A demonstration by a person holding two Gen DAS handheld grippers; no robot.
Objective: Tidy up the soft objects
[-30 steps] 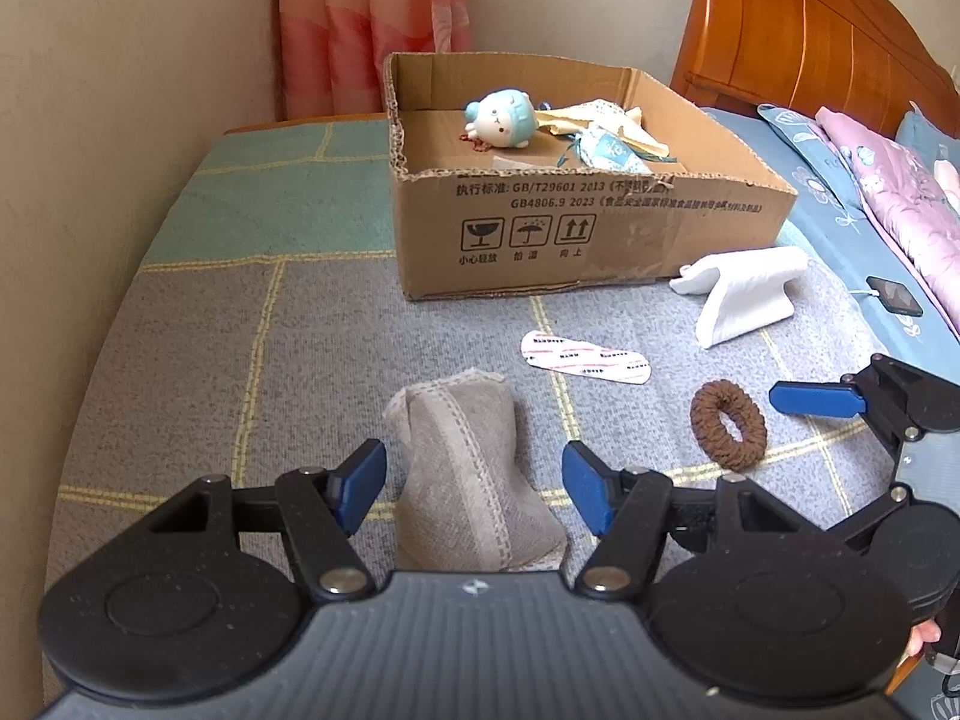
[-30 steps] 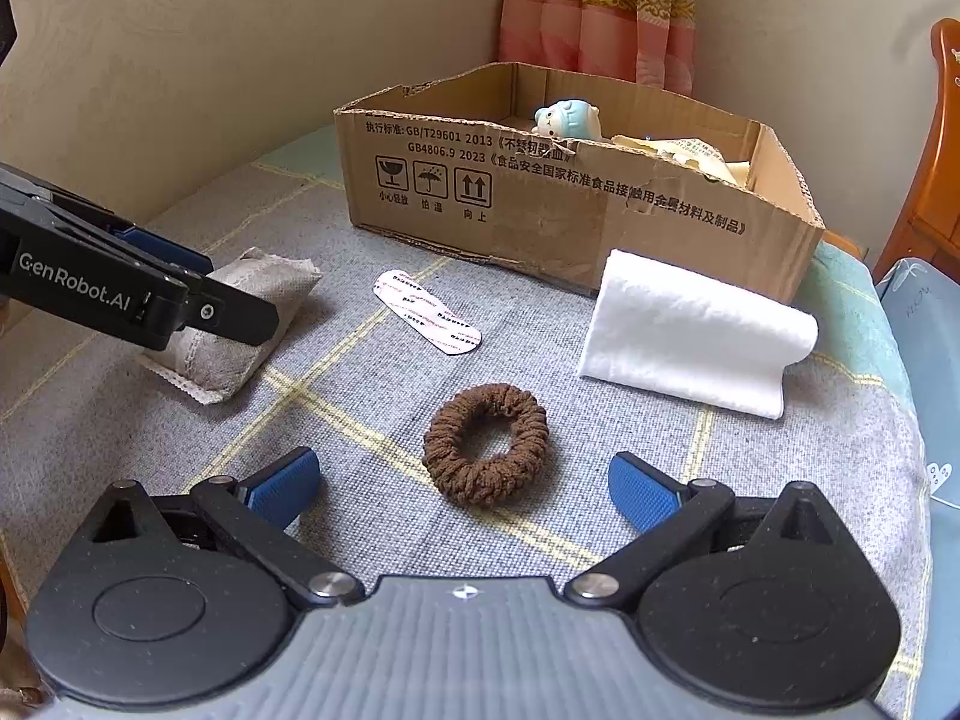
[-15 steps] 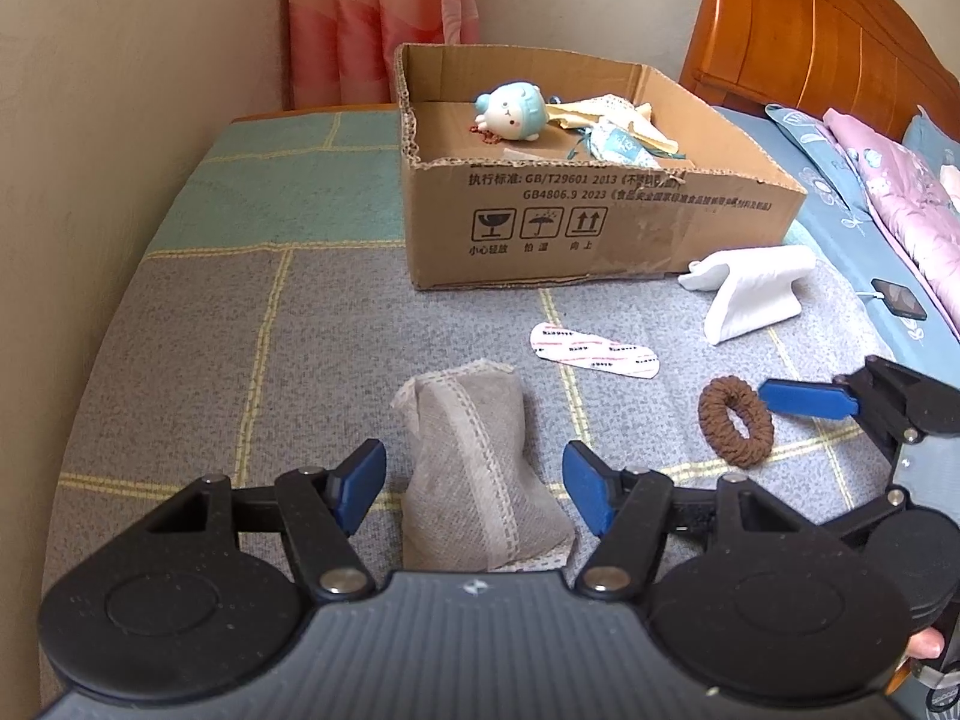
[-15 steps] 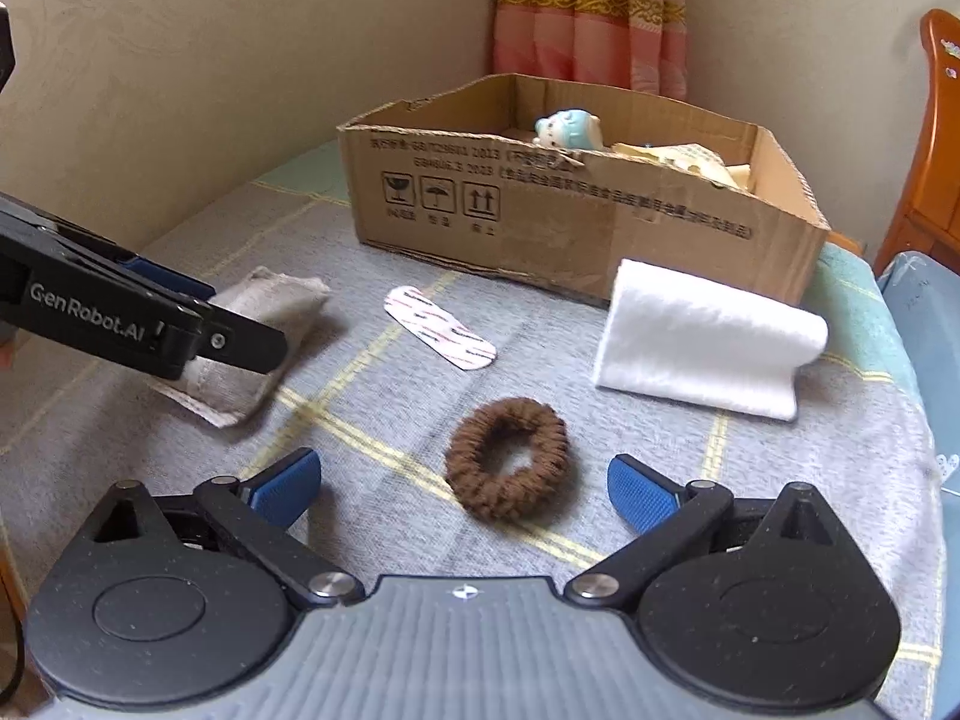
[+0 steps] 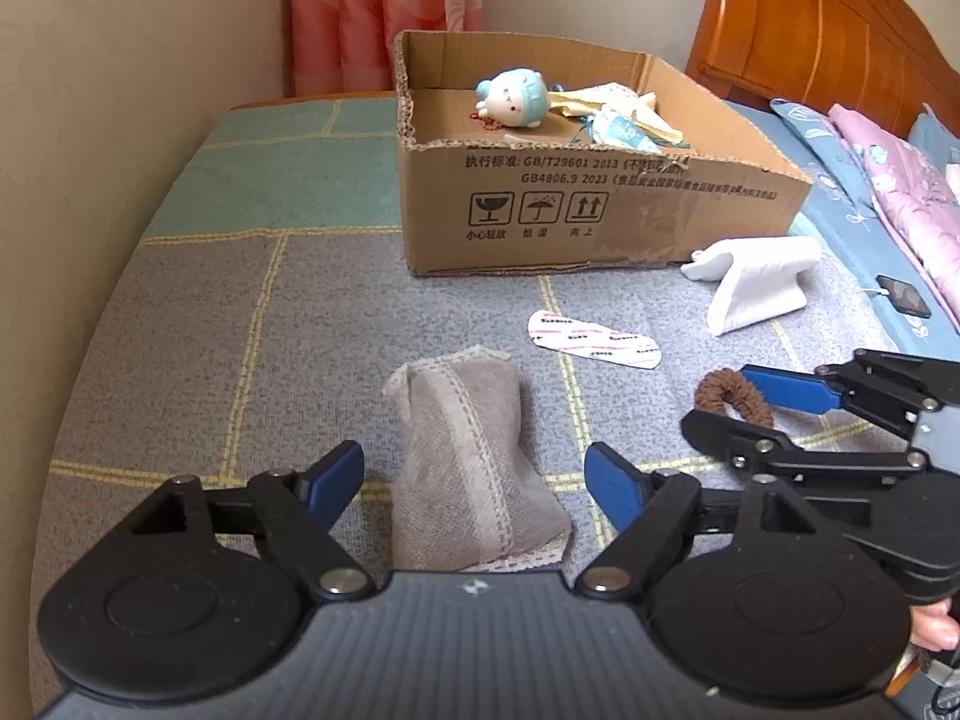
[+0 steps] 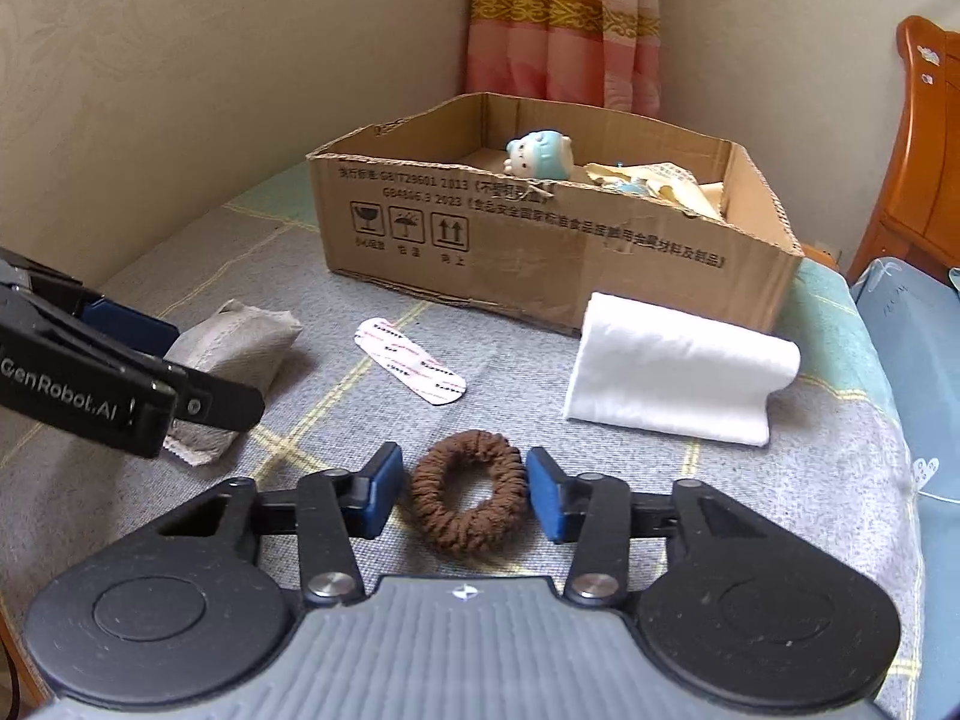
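A grey fabric pouch [image 5: 474, 468] lies on the grey blanket between the fingers of my open left gripper [image 5: 474, 480], apart from both pads; it also shows in the right wrist view [image 6: 231, 354]. A brown scrunchie [image 6: 468, 501] lies between the narrowed fingers of my right gripper [image 6: 465, 495], with small gaps to each blue pad. It also shows in the left wrist view [image 5: 729, 396]. An open cardboard box [image 5: 576, 216] stands behind, holding a blue-white plush toy [image 5: 516, 99] and papers.
A folded white cloth [image 6: 678, 384] lies right of the scrunchie, by the box. A flat white-pink packet [image 6: 408, 369] lies in the middle. A wall runs along the left, a curtain [image 5: 384, 12] behind, a wooden headboard [image 5: 828, 36] and bedding at the right.
My right gripper has moved forward around the scrunchie and its fingers have closed in. My left gripper has stayed open over the pouch and barely shifted.
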